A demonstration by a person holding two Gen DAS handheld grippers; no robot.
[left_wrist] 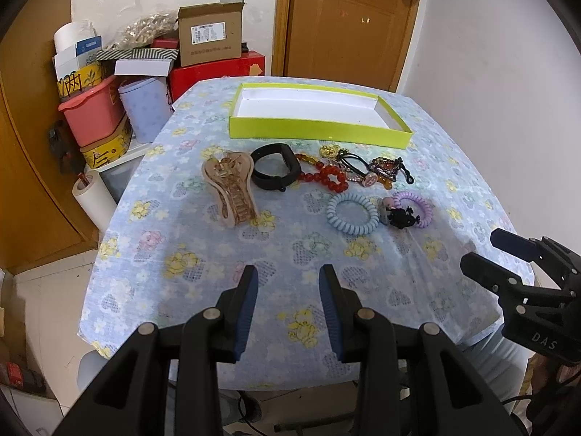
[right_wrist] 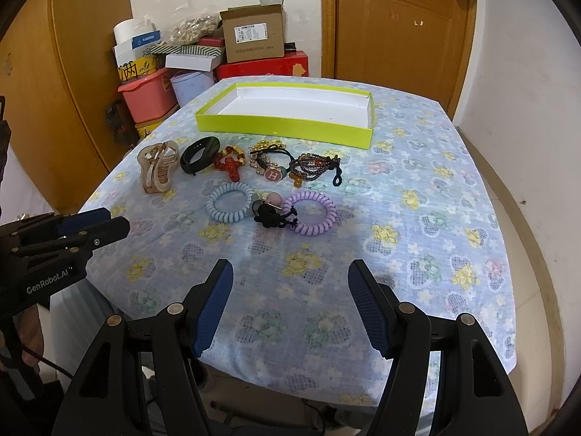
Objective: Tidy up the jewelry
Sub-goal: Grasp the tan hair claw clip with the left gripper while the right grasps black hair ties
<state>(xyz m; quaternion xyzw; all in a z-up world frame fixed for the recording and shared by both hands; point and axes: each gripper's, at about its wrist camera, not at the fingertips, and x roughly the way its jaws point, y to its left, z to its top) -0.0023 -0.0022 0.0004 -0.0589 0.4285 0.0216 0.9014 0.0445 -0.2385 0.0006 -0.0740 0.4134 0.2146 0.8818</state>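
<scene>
A lime-green shallow box [left_wrist: 319, 129] [right_wrist: 283, 129] with a white inside stands empty at the table's far side. In front of it lie a beige claw clip [left_wrist: 230, 185] [right_wrist: 158, 169], a black band [left_wrist: 276, 171] [right_wrist: 199, 154], a red bead bracelet [left_wrist: 323, 176] [right_wrist: 227, 163], a tangle of beaded hair ties [left_wrist: 374, 170] [right_wrist: 290, 167], a blue coil tie [left_wrist: 351, 213] [right_wrist: 229, 202] and a purple coil tie [left_wrist: 417, 209] [right_wrist: 313, 214] with a black bow piece between them. My left gripper [left_wrist: 288, 283] [right_wrist: 107, 219] and right gripper [right_wrist: 290, 278] [left_wrist: 483, 250] hover open and empty over the near edge.
The table wears a blue floral cloth [left_wrist: 203, 254] [right_wrist: 417, 218]. Boxes, a pink tub [left_wrist: 92, 114] and rolls of paper are stacked against the wall at the left. A wooden door [left_wrist: 348, 25] [right_wrist: 403, 25] stands behind the table.
</scene>
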